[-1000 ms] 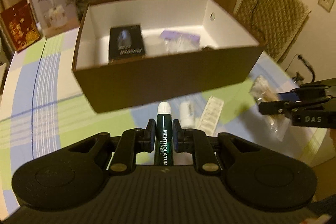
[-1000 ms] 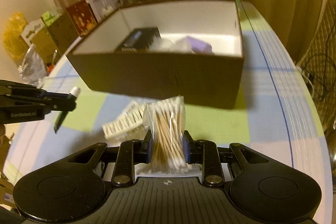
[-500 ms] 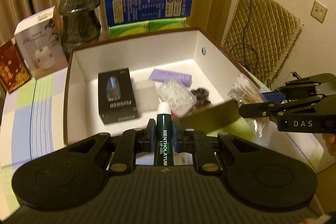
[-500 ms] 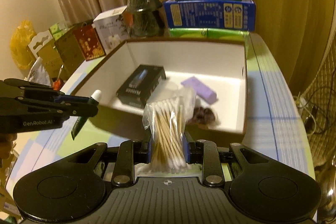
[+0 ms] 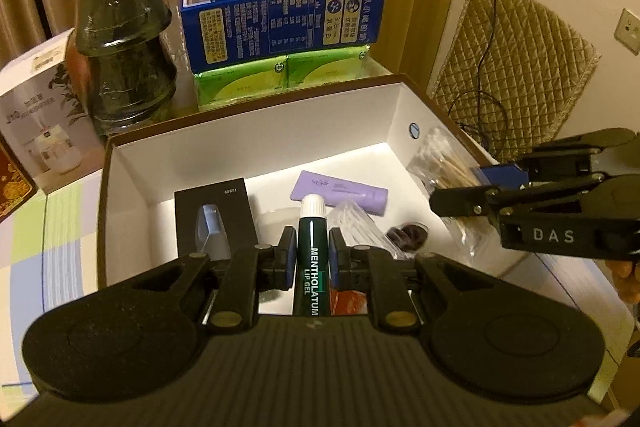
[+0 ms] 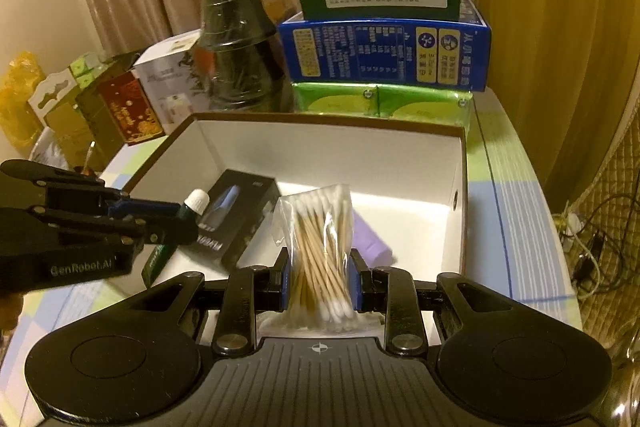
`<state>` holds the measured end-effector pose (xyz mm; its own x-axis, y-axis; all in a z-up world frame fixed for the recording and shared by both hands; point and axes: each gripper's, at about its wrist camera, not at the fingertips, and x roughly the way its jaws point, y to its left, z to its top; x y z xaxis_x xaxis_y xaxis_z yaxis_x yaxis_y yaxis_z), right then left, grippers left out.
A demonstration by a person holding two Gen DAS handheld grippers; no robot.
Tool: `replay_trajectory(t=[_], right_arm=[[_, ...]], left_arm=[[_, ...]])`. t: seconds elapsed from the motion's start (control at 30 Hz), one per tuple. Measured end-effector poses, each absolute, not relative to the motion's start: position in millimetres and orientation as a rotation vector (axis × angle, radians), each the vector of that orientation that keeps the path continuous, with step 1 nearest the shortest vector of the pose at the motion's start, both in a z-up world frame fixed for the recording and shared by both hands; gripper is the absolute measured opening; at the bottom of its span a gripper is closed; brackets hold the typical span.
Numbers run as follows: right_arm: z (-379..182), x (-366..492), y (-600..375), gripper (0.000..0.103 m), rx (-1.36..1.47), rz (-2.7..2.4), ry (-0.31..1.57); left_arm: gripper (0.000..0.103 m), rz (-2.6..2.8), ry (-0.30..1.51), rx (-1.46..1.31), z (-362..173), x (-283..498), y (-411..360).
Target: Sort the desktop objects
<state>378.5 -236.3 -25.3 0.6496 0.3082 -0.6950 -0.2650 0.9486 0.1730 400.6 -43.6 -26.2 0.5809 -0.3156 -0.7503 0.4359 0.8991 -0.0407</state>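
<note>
You have carried both loads from the surface to above the box (image 5: 256, 131): left tool (image 5: 313, 259) pinching lip gel (image 5: 312, 251), right tool (image 6: 320, 281) pinching cotton swabs (image 6: 320, 247); release comes next.

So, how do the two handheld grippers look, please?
Both are matte black plastic with blue pads on the fingers, round discs on each side and a ribbed body. The left gripper is marked "GenRobot.AI" on its side; the right gripper is marked "DAS".
</note>
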Motion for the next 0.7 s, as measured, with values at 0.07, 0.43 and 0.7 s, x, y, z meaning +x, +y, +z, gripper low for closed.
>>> replay_trajectory(t=[0.07,0.43,0.7], right_arm=[[-28,389,-236,0.025,0.055,0.321,0.803],[-40,429,-232,0.025,0.045,0.3,0.828],[-47,444,-232,0.025,0.041,0.284,0.842]], left_arm=[[0.013,-0.442,0.853,0.153,-31,411,-46],[0.013,-0.437,0.884,0.153,-47,453,-51],[0.013,-0.428,0.893,0.139,-53,471,-49]])
